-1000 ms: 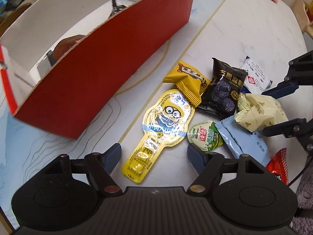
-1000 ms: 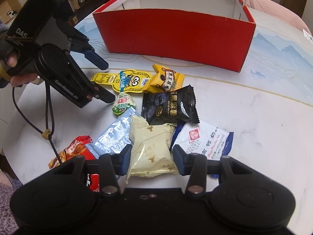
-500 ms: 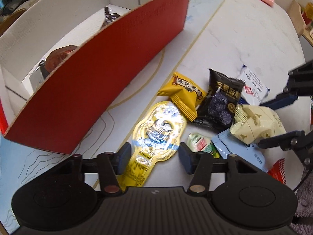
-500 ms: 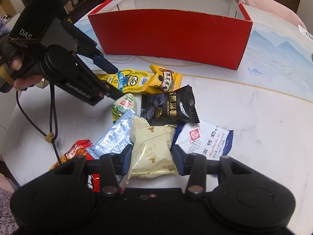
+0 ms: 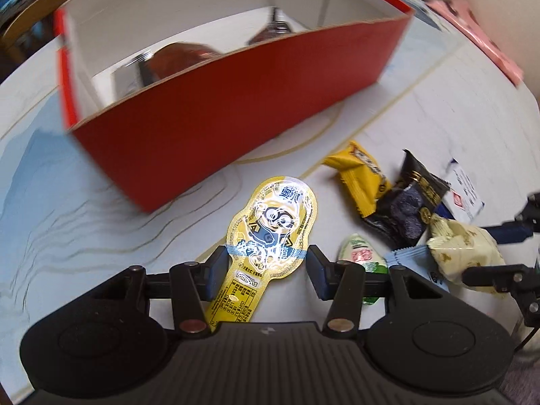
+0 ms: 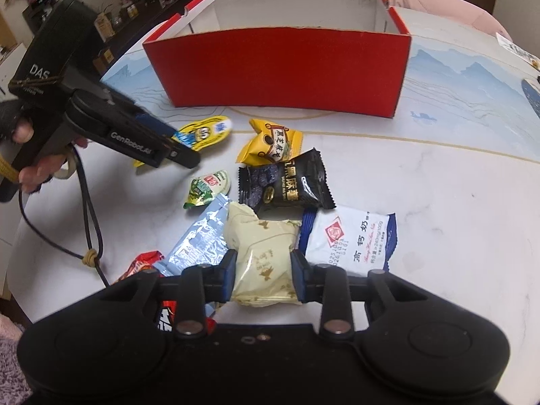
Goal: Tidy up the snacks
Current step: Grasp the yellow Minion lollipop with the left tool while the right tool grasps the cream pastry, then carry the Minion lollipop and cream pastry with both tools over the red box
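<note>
A yellow cartoon-figure pouch (image 5: 270, 233) lies between the pads of my left gripper (image 5: 266, 263), which pinch its sides; the right wrist view shows the same gripper (image 6: 184, 145) holding the pouch (image 6: 209, 128). My right gripper (image 6: 263, 270) has its jaws closing on a cream snack pack (image 6: 263, 246), with the pads pressing its sides. The red box (image 6: 280, 71) with white inner walls stands behind the pile. In the left wrist view the red box (image 5: 236, 108) holds some dark wrappers (image 5: 175, 57).
Loose on the marble table: a yellow pack (image 6: 270, 141), a black pack (image 6: 287, 182), a small green pack (image 6: 207, 187), a light-blue pack (image 6: 199, 243), a white-and-blue packet (image 6: 351, 236) and a red pack (image 6: 141, 263). A cable (image 6: 87, 209) hangs from the left gripper.
My left jaws narrowed from wide apart onto the yellow pouch, and the gripper rolled so the box now sits squarer ahead. My right jaws squeezed in on the cream pack.
</note>
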### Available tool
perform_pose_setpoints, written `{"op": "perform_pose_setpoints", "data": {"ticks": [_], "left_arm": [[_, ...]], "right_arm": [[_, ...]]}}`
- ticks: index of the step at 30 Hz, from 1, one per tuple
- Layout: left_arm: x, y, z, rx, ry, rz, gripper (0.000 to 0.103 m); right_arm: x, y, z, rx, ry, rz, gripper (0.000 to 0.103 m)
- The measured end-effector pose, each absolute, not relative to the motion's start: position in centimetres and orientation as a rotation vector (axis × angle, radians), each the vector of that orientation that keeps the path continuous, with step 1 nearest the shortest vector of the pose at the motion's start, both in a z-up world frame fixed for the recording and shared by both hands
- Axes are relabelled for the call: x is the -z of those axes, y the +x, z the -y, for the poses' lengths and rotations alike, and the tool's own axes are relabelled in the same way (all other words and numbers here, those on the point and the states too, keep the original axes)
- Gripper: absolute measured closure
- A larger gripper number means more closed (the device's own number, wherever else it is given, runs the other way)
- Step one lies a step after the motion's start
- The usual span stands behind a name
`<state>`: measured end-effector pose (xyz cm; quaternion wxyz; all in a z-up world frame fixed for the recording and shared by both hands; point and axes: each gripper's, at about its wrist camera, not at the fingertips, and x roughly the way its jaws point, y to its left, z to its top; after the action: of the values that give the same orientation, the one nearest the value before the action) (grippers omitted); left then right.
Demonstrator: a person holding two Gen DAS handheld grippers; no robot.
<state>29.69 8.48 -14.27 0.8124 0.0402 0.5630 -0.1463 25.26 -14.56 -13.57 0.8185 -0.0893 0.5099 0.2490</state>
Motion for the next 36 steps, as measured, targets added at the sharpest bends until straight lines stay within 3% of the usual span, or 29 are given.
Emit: {"op": "perform_pose_setpoints", "data": {"ticks": [23, 36], "left_arm": [[4.8, 22.4, -14.2, 0.086, -0.201, -1.016, 0.053], [-2.3, 23.5, -13.4, 0.047, -0.220, -0.880, 0.053]], "right_arm": [[5.5, 22.9, 13.3, -0.516, -0.120, -0.885, 0.073], [-0.5, 27.2, 11.5, -0.517, -0.126, -0.735, 0.073]]}}
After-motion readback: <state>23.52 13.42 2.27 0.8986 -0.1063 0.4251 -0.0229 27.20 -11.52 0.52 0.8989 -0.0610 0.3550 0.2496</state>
